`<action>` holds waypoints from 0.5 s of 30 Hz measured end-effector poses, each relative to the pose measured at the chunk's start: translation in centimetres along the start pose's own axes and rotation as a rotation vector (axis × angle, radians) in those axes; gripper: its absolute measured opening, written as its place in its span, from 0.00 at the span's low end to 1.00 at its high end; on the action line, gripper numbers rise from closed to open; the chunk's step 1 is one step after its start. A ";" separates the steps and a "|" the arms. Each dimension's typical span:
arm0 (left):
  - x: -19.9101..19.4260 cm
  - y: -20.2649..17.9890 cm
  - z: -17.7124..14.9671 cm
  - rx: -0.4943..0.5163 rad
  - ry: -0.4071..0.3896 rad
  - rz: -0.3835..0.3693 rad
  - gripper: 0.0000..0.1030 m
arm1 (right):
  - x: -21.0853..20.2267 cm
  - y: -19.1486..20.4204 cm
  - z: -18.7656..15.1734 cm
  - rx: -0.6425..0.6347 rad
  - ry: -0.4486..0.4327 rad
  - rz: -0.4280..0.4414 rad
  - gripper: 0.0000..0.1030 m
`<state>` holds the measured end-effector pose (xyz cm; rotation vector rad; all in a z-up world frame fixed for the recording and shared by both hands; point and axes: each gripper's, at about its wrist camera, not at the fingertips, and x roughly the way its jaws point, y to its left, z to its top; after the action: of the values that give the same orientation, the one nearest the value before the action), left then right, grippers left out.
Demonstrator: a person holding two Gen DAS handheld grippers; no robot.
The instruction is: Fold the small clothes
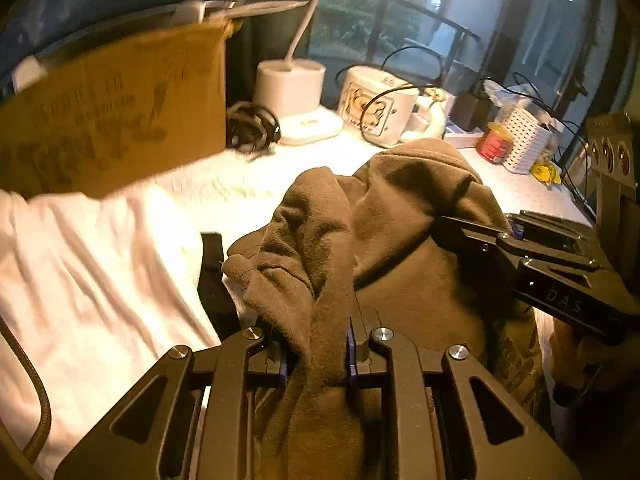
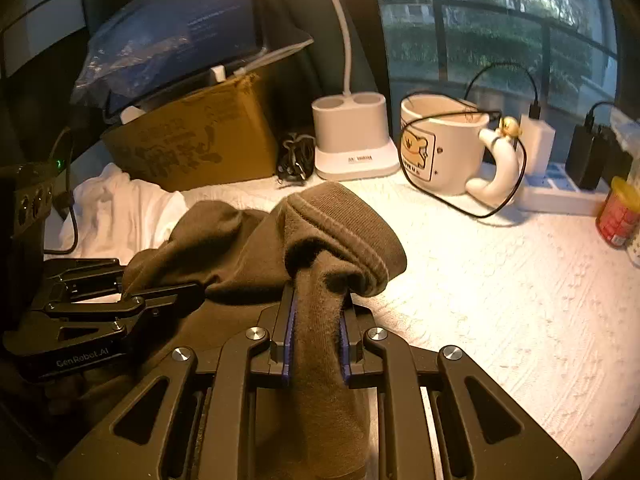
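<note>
A brown knit garment (image 1: 400,240) is bunched and lifted above the white textured table (image 2: 500,280). My left gripper (image 1: 318,352) is shut on a fold of the brown garment, which runs between its jaws. My right gripper (image 2: 316,340) is shut on another part of the brown garment (image 2: 320,248), whose ribbed hem droops over the fingertips. The right gripper shows in the left wrist view (image 1: 472,236), reaching into the cloth from the right. The left gripper shows in the right wrist view (image 2: 160,296) at the left.
A white cloth (image 1: 92,280) lies at the left. At the back stand a cardboard box (image 2: 192,144), a white lamp base (image 2: 352,140), a bear mug (image 2: 440,148) with a black cable, a power strip (image 2: 560,192) and a red can (image 2: 620,216).
</note>
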<state>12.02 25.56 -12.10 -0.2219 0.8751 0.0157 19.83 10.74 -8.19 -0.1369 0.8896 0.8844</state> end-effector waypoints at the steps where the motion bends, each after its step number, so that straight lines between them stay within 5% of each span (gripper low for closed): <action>1: 0.1 0.2 0.0 -0.008 0.007 -0.004 0.19 | 0.3 -0.2 0.0 0.005 0.007 0.004 0.18; 6: 0.9 0.7 0.2 -0.036 0.039 0.002 0.21 | 2.0 -1.7 0.0 0.055 0.050 -0.012 0.31; 15: 1.7 1.5 0.6 -0.069 0.051 0.027 0.25 | 3.4 -3.7 0.4 0.112 0.068 -0.012 0.33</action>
<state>13.46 27.00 -13.27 -0.2760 0.9292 0.0663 23.82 10.59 -11.25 -0.0756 0.9984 0.8208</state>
